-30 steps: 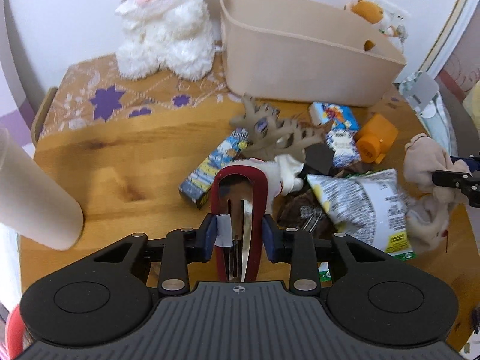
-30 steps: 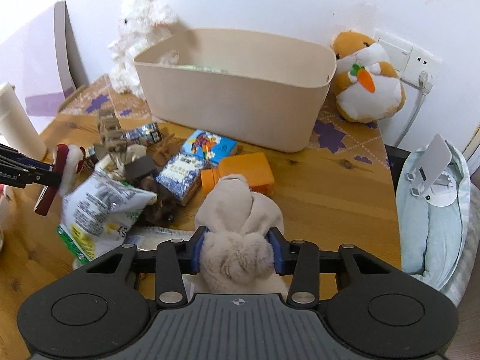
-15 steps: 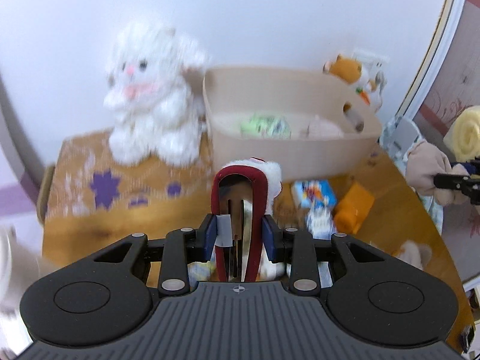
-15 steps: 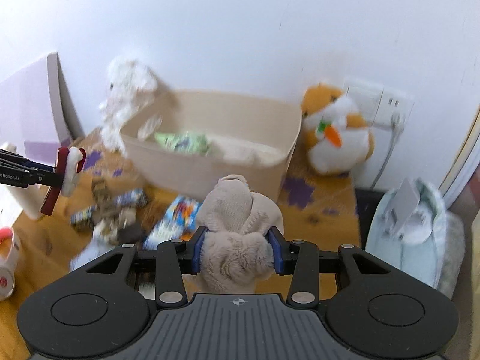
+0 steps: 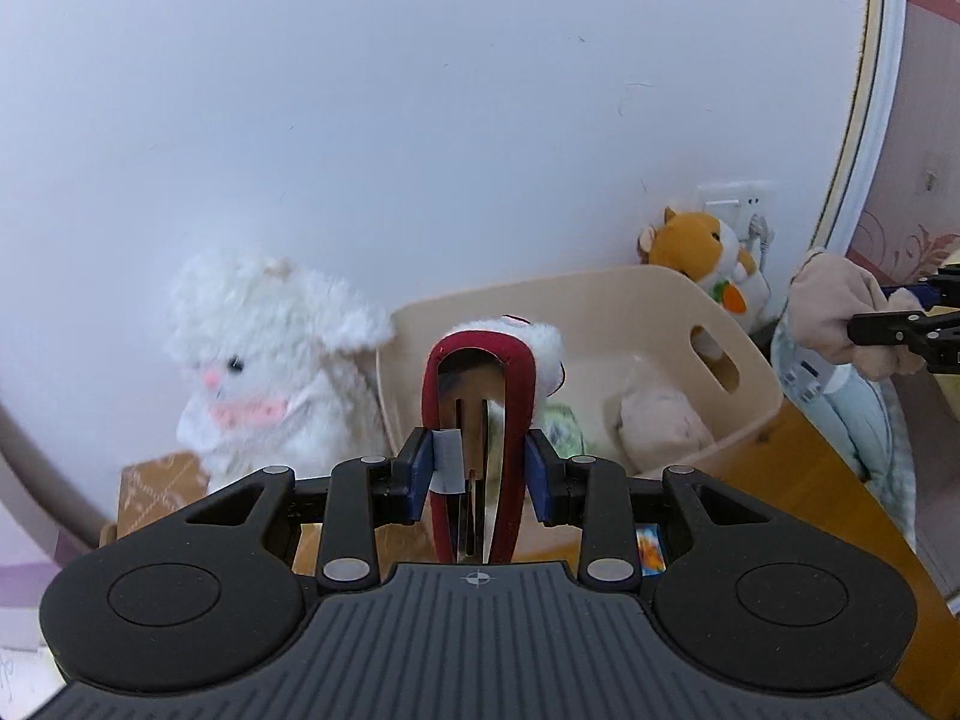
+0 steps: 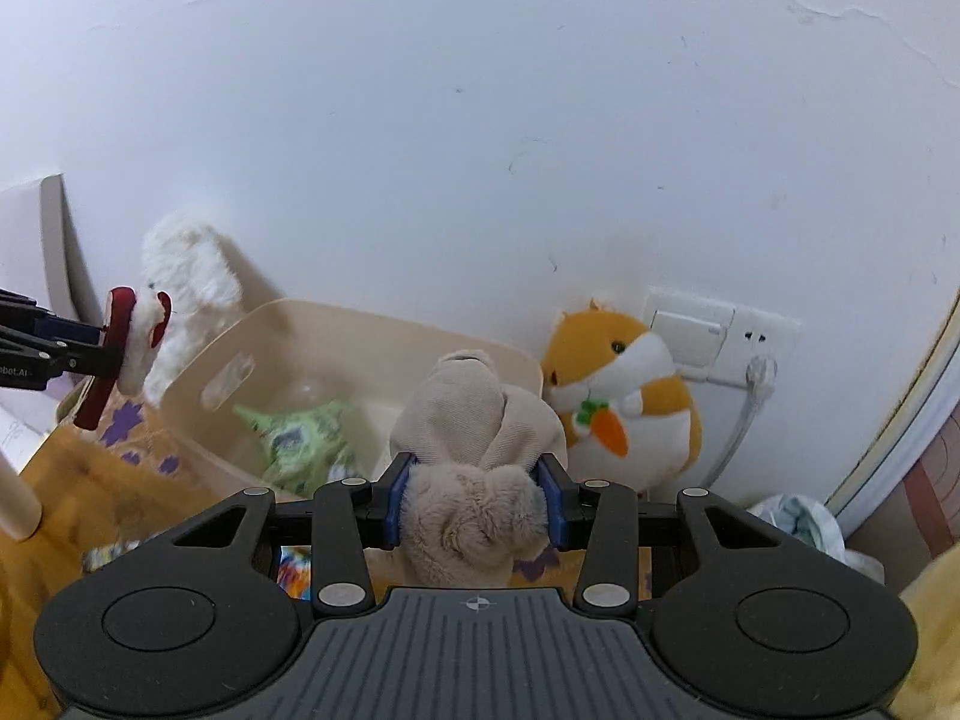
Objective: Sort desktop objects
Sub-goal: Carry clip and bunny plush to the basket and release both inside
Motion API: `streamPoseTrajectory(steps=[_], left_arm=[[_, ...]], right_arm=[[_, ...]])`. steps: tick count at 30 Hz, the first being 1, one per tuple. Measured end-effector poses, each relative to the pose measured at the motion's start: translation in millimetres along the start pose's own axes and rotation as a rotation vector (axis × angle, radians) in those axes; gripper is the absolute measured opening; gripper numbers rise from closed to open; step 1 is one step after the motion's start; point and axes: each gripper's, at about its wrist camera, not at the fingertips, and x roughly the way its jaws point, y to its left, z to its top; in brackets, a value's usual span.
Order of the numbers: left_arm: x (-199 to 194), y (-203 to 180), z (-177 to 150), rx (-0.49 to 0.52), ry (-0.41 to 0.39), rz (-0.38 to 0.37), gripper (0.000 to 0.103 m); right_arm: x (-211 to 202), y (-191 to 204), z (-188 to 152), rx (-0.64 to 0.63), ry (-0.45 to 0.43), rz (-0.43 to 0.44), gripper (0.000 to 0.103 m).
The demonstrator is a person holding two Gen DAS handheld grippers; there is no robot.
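My left gripper [image 5: 480, 468] is shut on a red headband [image 5: 522, 384] with white fluffy trim, held up in front of the beige bin [image 5: 678, 294]. In the right wrist view the headband [image 6: 117, 336] hangs at the far left, above the bin's left end. My right gripper [image 6: 474, 498] is shut on a beige plush toy [image 6: 474, 414], raised before the bin's [image 6: 360, 321] right part. The left wrist view has that plush [image 5: 840, 306] at the right edge. Inside the bin lie a green snack bag [image 6: 300, 438] and a pale plush [image 5: 660, 420].
A white plush bunny [image 5: 270, 360] sits left of the bin against the wall. An orange hamster plush [image 6: 624, 384] sits to the bin's right, by a wall socket [image 6: 720, 330]. A cream cylinder [image 6: 15, 498] stands at the left on the wooden table [image 5: 810, 480].
Both grippers have risen and moved toward the bin, carrying the headband and the beige plush. The clutter on the table has dropped out of view and the bin's inside now shows.
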Motion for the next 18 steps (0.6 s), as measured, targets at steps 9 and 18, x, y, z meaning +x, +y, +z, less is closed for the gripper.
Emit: streamPoseTrajectory(steps=[9, 18], left_arm=[[52, -28, 25, 0.021, 0.017, 0.015, 0.033], [110, -47, 20, -0.001, 0.111, 0.102, 0.033]], right_arm=[[53, 10, 19, 0.066, 0.01, 0.01, 0.04], [108, 41, 3, 0.026, 0.099, -0.026, 0.04]])
